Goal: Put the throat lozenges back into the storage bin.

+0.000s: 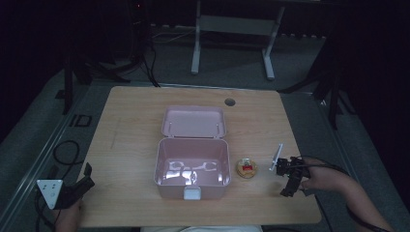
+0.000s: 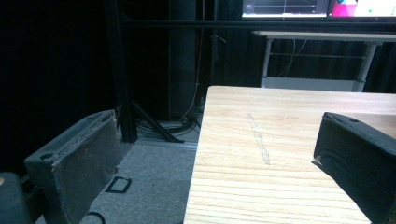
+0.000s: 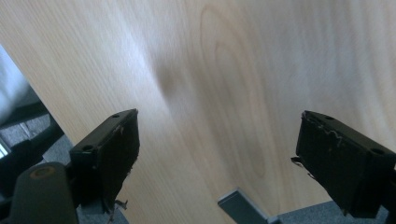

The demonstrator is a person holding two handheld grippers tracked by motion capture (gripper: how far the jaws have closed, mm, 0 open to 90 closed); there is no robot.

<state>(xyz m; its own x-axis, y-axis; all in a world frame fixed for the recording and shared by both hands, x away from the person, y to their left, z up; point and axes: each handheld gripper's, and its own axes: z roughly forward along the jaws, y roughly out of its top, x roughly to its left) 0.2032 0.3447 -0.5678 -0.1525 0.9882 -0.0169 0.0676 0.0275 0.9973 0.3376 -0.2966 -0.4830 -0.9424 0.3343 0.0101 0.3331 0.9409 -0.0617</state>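
Left claw (image 1: 84, 180) sits at the near-left corner of the worktop (image 1: 130, 145), jaws spread wide, nothing between them; in the left gripper view one jaw hangs off the worktop's edge over the grey floor (image 2: 154, 186), the other over the wood, with a faint scuff line (image 2: 259, 140) on the wood ahead of it. Right claw (image 1: 289, 180) is at the near-right side, tilted down at the wood, jaws also wide apart and empty; the right gripper view is bare wood grain and the worktop's edge. Just left of the right claw: small round item with a red centre (image 1: 246, 168), lying flat, apart from the claw. Further left, between both claws, a pink box (image 1: 192, 166), empty inside, white latch at its near wall, lid (image 1: 194, 122) hinged back flat on the far side. Past that, a round hole (image 1: 229, 102) near the worktop's far edge, then a white desk frame (image 1: 232, 29) on the floor.
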